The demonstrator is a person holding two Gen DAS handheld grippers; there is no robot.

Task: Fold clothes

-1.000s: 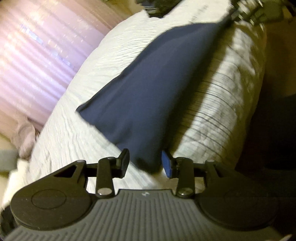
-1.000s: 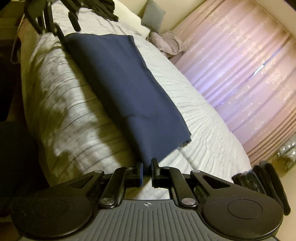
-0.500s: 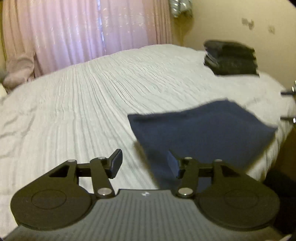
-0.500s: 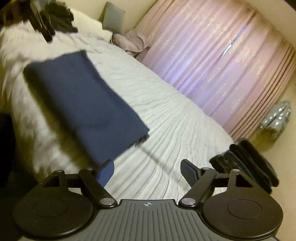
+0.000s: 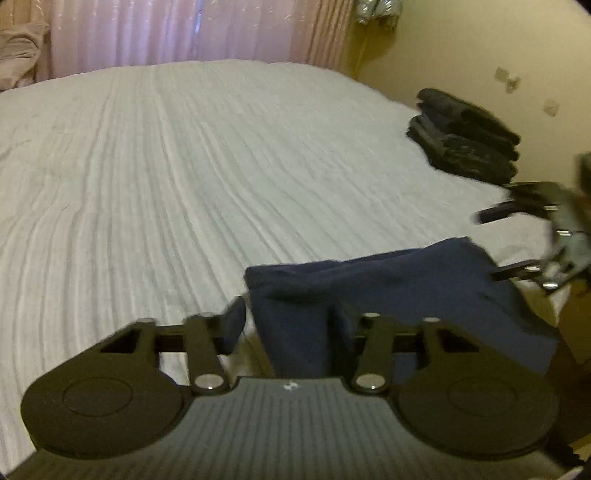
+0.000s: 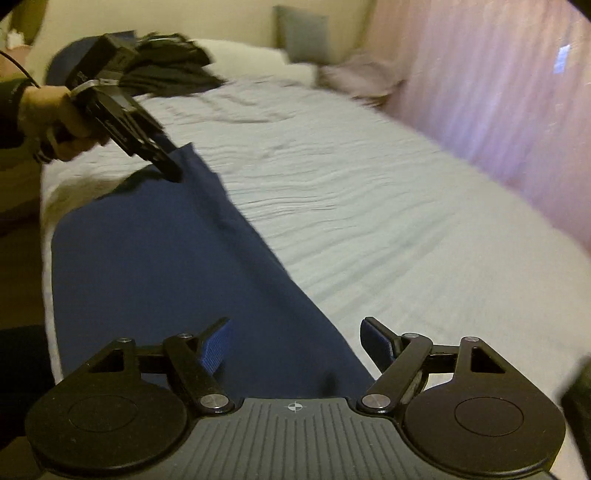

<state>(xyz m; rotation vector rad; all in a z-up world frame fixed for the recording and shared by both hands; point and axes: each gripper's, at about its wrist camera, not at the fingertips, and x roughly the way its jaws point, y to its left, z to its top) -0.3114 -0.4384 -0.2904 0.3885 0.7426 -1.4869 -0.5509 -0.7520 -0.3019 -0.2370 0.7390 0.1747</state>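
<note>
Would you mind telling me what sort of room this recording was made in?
Most likely a bedroom in a home: a wide bed under a white ribbed bedspread, long pink curtains over a window, a grey pillow against the wall, and a stack of folded dark clothes.

Bed covered by a white ribbed bedspread with fine wrinkle lines. Pink pleated curtains run along its far side, backlit. Grey pillow stands against the cream wall at the head end. Crumpled pinkish cloth lies next to the curtains, near the pillow.
</note>
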